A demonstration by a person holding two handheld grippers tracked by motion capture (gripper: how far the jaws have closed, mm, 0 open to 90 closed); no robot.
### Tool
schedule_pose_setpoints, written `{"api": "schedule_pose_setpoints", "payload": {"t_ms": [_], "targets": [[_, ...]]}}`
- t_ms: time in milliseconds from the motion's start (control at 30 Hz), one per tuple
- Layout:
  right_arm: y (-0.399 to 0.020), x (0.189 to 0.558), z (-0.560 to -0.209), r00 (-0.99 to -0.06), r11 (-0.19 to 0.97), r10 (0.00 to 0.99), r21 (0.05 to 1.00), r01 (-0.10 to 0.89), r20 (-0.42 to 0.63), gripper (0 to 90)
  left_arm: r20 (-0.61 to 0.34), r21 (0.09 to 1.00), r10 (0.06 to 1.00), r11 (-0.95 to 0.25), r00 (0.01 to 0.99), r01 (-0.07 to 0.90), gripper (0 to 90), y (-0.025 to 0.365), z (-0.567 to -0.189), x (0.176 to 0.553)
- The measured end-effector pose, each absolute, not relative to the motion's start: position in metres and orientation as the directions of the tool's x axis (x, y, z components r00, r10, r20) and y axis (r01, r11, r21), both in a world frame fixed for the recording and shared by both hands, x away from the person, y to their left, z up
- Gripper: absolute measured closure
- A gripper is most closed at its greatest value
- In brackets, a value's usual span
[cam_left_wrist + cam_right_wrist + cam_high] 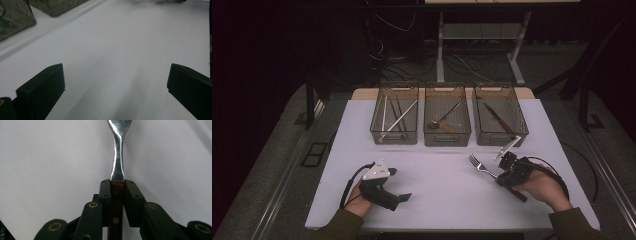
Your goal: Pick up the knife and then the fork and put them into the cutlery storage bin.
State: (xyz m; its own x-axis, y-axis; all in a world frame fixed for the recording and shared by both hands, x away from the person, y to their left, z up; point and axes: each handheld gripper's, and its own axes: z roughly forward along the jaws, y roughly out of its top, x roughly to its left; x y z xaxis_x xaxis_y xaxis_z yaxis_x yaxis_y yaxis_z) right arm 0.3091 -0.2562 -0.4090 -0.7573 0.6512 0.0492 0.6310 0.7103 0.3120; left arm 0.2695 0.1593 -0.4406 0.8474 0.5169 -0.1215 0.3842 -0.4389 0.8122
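Note:
A fork (479, 166) with steel tines and a brown wooden handle lies low over the white table (437, 205) at the right, tines pointing up and left. My right gripper (504, 177) is shut on its handle, a hand behind it. In the right gripper view both pads (105, 195) press on the wooden handle, and the fork (117, 157) extends straight ahead over the bare table. My left gripper (404, 197) rests at the lower left, pointing right, with nothing in it. In the left gripper view, my left gripper (115, 85) has its jaws wide apart over the white surface.
Three wire-mesh baskets stand in a row at the back of the table: the left one (394, 135) holds long thin sticks, the middle one (447, 137) a spoon-like utensil, the right one (501, 137) a knife. Table edges drop off to a dark floor.

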Motion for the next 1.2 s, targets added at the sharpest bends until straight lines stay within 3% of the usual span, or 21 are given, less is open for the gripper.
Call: {"api": "schedule_pose_setpoints", "payload": {"t_ms": [433,1200], "targets": [[-0.287,0.313,-0.398,-0.702,0.553,0.699,0.519,0.652,0.137,77.7,-0.120,0.814,0.518,-0.437,0.847,0.383,0.0,0.159,-0.440,0.269],[-0.320,0.323,-0.375,-0.620,0.311,0.767,0.748,0.586,0.167,77.6,-0.120,0.817,0.519,-0.432,0.846,0.382,0.0,0.159,-0.440,0.269]]}}
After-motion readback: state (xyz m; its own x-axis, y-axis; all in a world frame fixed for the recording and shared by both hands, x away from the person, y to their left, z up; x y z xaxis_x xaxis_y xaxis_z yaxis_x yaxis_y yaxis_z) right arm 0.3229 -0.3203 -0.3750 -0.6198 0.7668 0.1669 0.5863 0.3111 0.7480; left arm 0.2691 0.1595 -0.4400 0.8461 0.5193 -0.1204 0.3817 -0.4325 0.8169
